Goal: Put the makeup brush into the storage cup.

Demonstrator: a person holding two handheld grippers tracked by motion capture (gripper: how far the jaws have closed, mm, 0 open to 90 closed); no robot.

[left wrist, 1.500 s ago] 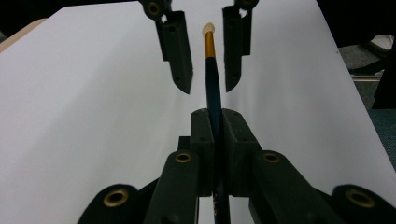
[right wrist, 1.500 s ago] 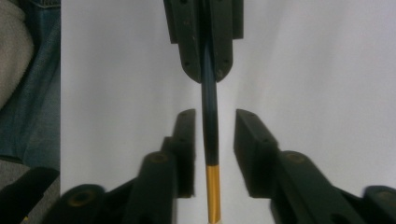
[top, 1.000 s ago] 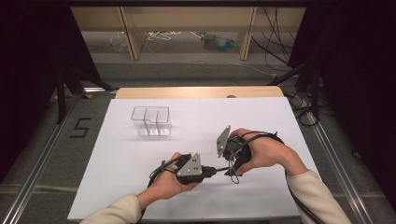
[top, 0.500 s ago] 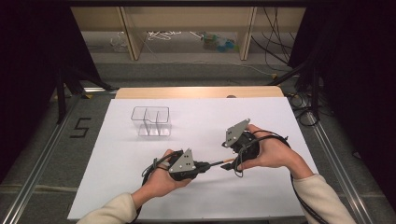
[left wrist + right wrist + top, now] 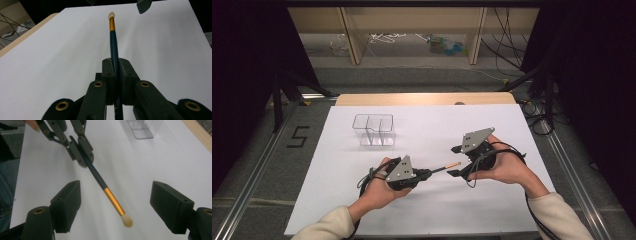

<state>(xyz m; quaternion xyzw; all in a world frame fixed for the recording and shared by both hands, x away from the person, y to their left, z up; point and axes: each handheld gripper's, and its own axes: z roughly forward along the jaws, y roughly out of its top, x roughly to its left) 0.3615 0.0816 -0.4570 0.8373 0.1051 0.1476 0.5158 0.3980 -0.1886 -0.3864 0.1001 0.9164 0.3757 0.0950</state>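
Item one, my left claw (image 5: 424, 174): jaws clamped tight on the dark blue handle of a small brush (image 5: 447, 166), gripping it low on the shaft, so that the brush juts out level above the white surface (image 5: 432, 210) toward my right hand. Item two, the brush itself: blue handle, gold ferrule, pale rounded tip; in the right gripper view its tip (image 5: 127, 221) hangs in the gap between the two black pads, touching neither. Item three, my right claw (image 5: 453, 161): jaws wide apart, having just been opening, with the brush end between them but not pressed. Item four, a clear plastic organizer (image 5: 373, 129) with compartments, standing upright on the surface toward the far left, well apart from both claws. Item five, a wooden edge (image 5: 422, 98) beyond the white sheet.
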